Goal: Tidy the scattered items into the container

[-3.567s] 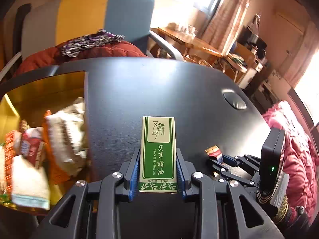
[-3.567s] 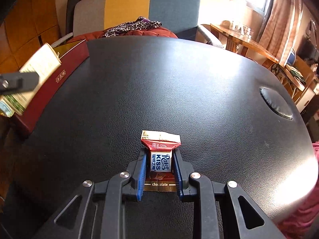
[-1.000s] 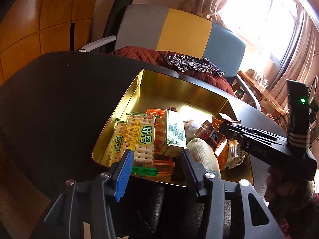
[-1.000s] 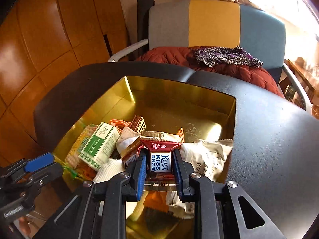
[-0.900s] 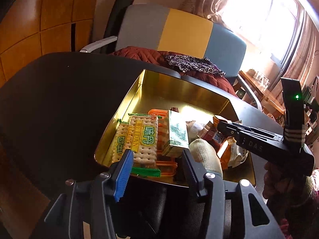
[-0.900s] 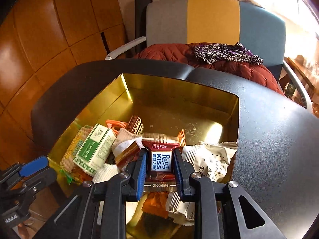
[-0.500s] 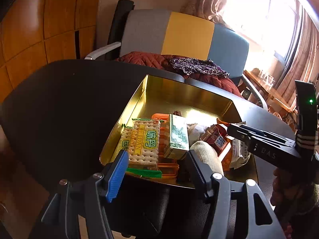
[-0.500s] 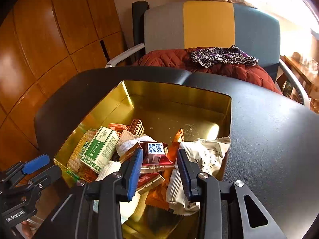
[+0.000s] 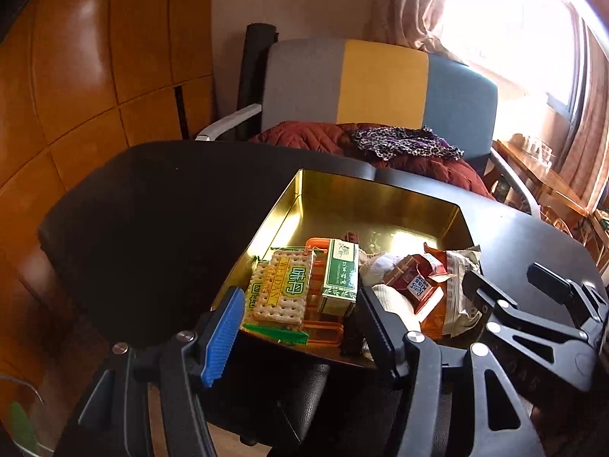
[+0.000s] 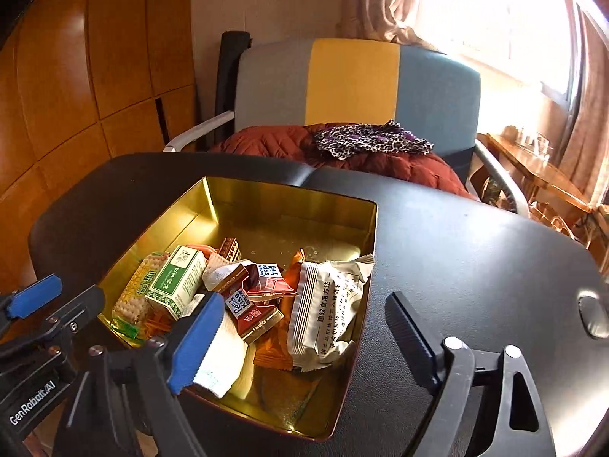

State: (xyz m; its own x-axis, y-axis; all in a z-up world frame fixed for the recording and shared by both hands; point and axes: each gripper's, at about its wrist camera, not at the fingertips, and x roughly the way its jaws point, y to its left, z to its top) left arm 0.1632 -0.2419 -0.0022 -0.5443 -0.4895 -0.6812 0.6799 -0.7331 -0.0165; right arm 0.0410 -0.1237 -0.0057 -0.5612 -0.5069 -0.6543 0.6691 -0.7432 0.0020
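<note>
The gold tin [image 9: 377, 198] [image 10: 289, 198] stands on the black table and holds several snacks. The green essential oil box [image 9: 340, 276] [image 10: 175, 283] lies in it beside a cracker pack [image 9: 283, 289]. The red chocolate packet [image 9: 416, 285] [image 10: 268, 278] rests on the pile next to a beige sachet [image 10: 327, 308]. My left gripper [image 9: 297, 304] [image 10: 72, 291] hangs open and empty over the tin's near left rim. My right gripper [image 10: 300, 304] [image 9: 500, 274] is above the near right corner; its jaws are opening with nothing between them.
The black table [image 10: 475, 266] stretches to the right, with a round cap [image 10: 592, 314] set in it. Behind it stands a grey, yellow and blue chair [image 10: 354, 80] with a red jacket and a leopard cloth. Wood panelling lines the left wall.
My right gripper has let go of the chocolate packet, which now lies in the tin. The left jaws have spread wider. Both grippers have drawn back and up from the tin.
</note>
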